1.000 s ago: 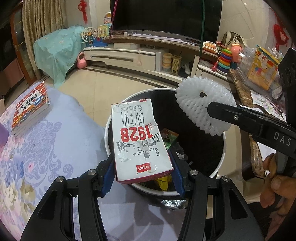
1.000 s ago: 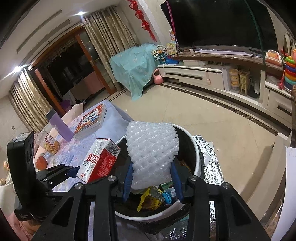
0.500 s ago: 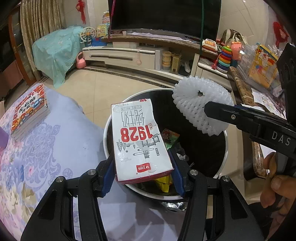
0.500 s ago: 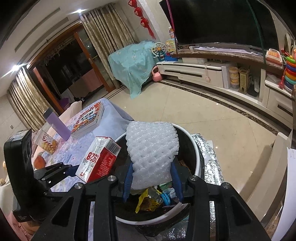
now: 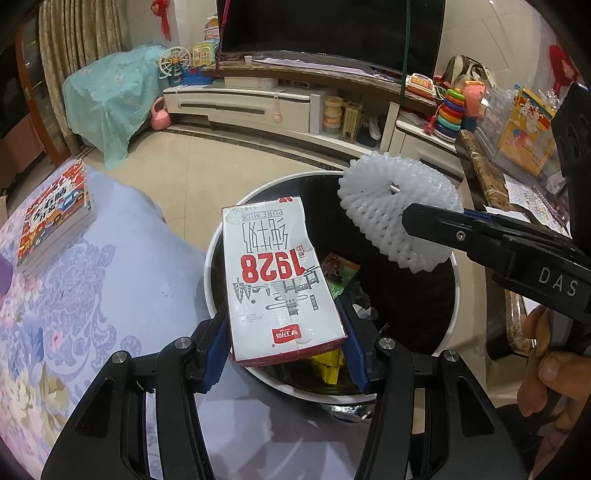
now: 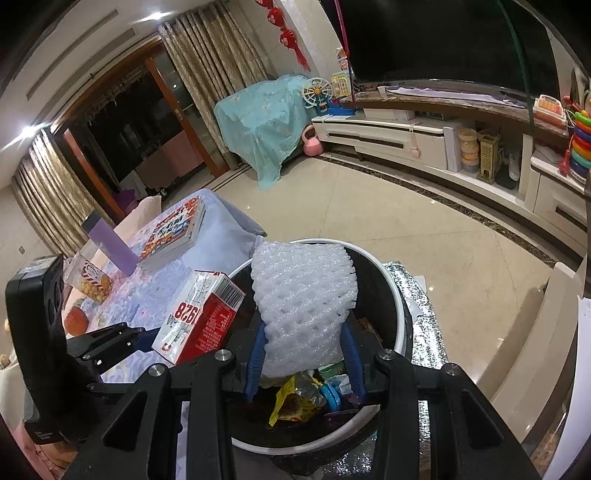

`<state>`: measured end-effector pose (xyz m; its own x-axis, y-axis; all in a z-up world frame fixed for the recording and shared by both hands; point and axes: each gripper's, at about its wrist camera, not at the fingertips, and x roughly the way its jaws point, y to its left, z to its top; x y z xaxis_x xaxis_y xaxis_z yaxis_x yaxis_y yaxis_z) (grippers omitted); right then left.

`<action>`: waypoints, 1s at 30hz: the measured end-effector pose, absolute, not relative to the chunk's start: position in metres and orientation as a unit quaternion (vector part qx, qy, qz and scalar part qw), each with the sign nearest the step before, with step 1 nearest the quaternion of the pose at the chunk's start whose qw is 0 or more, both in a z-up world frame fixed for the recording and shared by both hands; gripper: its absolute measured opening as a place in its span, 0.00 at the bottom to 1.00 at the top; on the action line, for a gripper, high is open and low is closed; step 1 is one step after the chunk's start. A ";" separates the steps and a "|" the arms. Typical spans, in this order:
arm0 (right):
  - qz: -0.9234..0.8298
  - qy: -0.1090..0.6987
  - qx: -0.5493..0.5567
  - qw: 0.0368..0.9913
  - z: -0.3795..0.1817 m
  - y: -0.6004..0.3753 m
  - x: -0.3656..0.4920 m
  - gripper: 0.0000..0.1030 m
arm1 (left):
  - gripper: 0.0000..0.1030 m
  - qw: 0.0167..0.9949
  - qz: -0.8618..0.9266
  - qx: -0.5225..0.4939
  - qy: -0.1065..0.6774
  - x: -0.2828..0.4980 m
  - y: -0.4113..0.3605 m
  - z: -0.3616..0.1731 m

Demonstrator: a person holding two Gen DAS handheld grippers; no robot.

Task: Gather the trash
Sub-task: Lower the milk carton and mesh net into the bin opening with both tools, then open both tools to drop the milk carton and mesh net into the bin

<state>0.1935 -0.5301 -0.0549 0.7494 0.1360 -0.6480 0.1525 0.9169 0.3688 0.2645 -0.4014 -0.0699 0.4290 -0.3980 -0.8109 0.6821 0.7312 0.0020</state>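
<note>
Left hand-held gripper clamps a boxy cardboard milk carton; right hand-held gripper clamps a white foam fruit net, both over the round, black-lined trash bin

Behind all this I've got a stack of kids' books on the flowery blue tablecloth, a purple bottle beside them, the big dark TV, a rainbow ring toy and a pink kettlebell on the floor.
</note>
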 end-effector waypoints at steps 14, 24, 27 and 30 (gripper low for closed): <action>-0.007 0.366 0.203 0.908 -0.056 -0.532 0.196 0.40 | 0.51 0.828 -0.319 0.174 0.427 0.268 -0.404 -0.070; -0.010 0.368 0.202 0.908 -0.057 -0.534 0.195 0.40 | 0.51 0.827 -0.319 0.173 0.429 0.269 -0.404 -0.071; -0.008 0.370 0.202 0.907 -0.057 -0.534 0.195 0.40 | 0.51 0.827 -0.320 0.172 0.430 0.270 -0.404 -0.071; -0.007 0.372 0.201 0.906 -0.057 -0.534 0.196 0.40 | 0.51 0.826 -0.320 0.172 0.430 0.270 -0.405 -0.071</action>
<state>0.1961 -0.5340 -0.0567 0.7238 0.1367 -0.6764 0.1616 0.9193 0.3587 0.2700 -0.4048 -0.0710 0.4256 -0.3802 -0.8212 0.6769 0.7360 0.0100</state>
